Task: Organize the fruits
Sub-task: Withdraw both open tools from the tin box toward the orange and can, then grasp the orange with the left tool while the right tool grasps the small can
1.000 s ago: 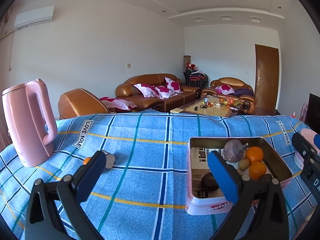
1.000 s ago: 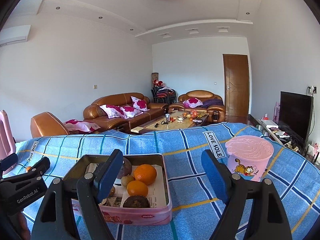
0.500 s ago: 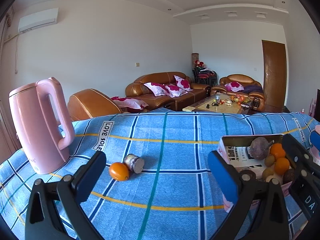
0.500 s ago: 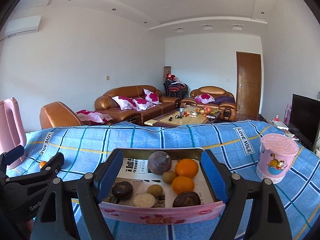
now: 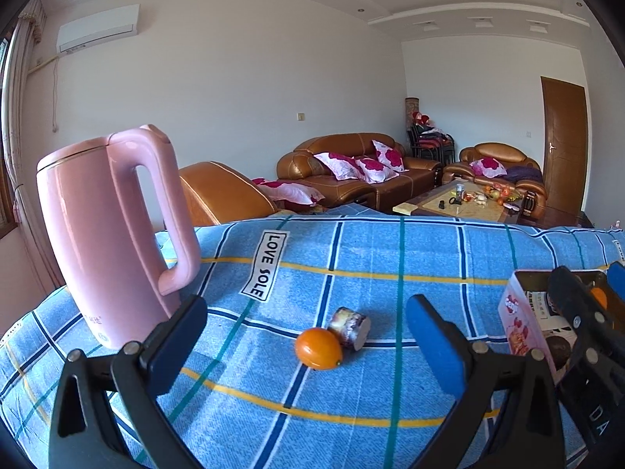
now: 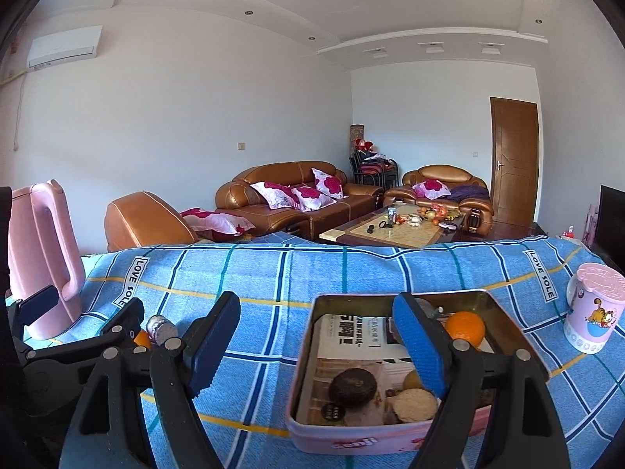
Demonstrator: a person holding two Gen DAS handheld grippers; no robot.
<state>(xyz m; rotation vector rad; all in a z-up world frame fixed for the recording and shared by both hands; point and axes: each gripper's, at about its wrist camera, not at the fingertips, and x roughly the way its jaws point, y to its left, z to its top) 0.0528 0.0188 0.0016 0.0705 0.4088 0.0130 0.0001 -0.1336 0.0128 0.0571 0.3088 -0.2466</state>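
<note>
Lying loose on the blue checked cloth of the tabletop, the orange rests against a small foil-wrapped roll, both outside the pink tin where the other fruit already sits. A second ago the left view was filled mostly by that tin; it has since swung toward the pink kettle, so the orange now sits between the spread fingers of the left hand-held gripper, ahead of them and untouched. That suggests the stray orange is the next piece to collect. The right hand-held gripper has shifted the same way, is also spread wide and empty, and hangs over the tin's near left corner. Open cloth surrounds the orange on most sides; the kettle stands well to its left, the tin to its right, and a pink lidded cup stands beyond the tin by the tabletop's right edge.
</note>
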